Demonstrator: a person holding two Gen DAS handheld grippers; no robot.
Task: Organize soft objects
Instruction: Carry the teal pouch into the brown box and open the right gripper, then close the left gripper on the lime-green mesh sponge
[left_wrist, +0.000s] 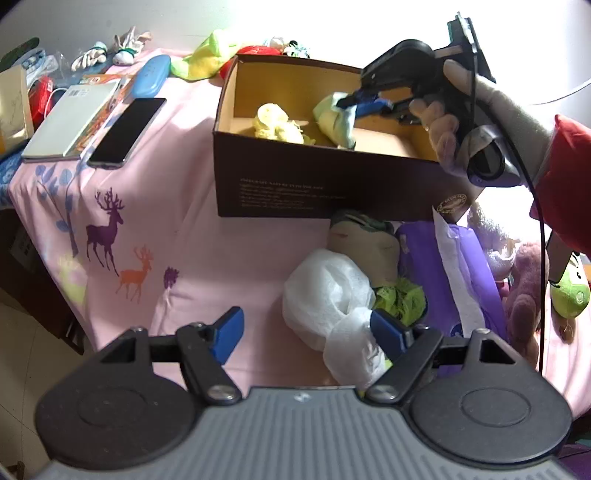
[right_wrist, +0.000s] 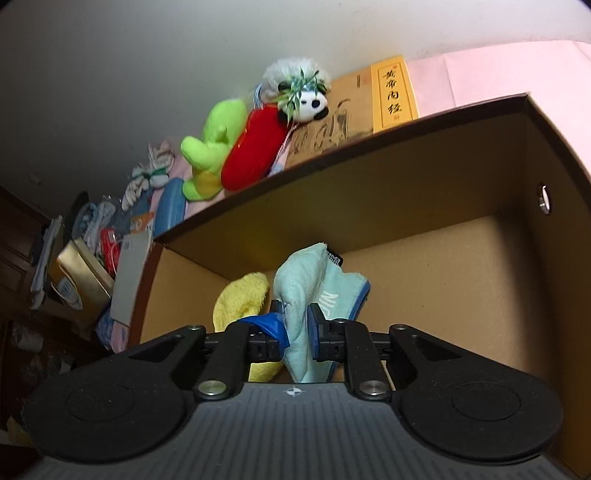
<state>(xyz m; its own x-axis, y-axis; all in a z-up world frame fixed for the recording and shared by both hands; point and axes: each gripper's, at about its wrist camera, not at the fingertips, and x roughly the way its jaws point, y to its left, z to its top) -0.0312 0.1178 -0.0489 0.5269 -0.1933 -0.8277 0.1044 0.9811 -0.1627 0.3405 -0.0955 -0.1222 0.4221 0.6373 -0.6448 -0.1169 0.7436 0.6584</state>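
Observation:
A dark cardboard box (left_wrist: 280, 184) with a tan inside stands on the pink cloth. My right gripper (right_wrist: 297, 325) is shut on a light blue towel (right_wrist: 299, 288) and holds it inside the box (right_wrist: 443, 266); it also shows in the left wrist view (left_wrist: 354, 99), with the towel (left_wrist: 334, 120) hanging from it. A yellow cloth (left_wrist: 277, 123) lies in the box beside the towel (right_wrist: 240, 299). My left gripper (left_wrist: 308, 334) is open low over the cloth, its right finger against a white crumpled tissue wad (left_wrist: 325, 295).
In front of the box lie a beige plush (left_wrist: 365, 245), green lace fabric (left_wrist: 400, 299), a purple tissue pack (left_wrist: 454, 273) and pink and green plush toys (left_wrist: 524, 291). A phone (left_wrist: 127, 131), notebook (left_wrist: 68, 118) and blue case (left_wrist: 149, 75) lie left. More plush toys (right_wrist: 240, 147) sit behind the box.

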